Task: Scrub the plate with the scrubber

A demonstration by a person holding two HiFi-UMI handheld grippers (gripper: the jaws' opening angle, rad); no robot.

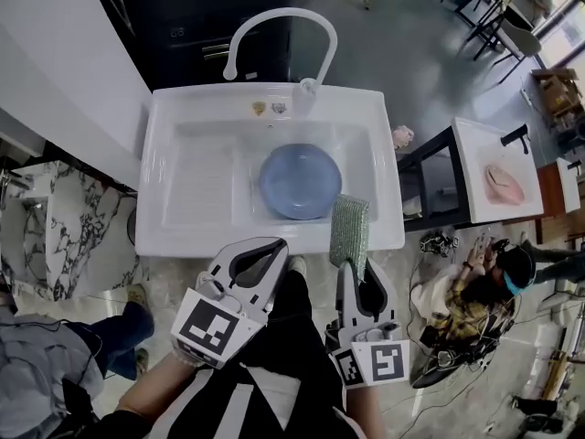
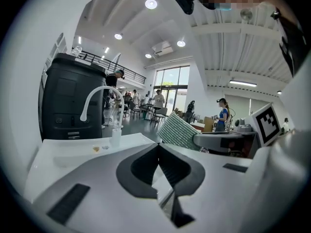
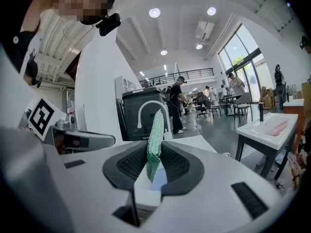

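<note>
Head view: I held the scrubber (image 1: pixel 349 231) just short of the plate (image 1: pixel 300 181).
My right fingers (image 1: pixel 345 283) were clamped on it, its long axis pointing away from me over the sink's (image 1: pixel 183 117) near rim; the plate lay flat inside, just beyond and slightly left. My left fingers (image 1: pixel 274 271) were pressed together, empty.

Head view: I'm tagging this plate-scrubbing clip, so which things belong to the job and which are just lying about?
Job: blue plate in the white sink; green scrubber gripped in the right tongs; left tongs, shut, empty.
Lying about: pink item on the sink's rim; two small bits by the faucet; side basin holding something pink.
</note>
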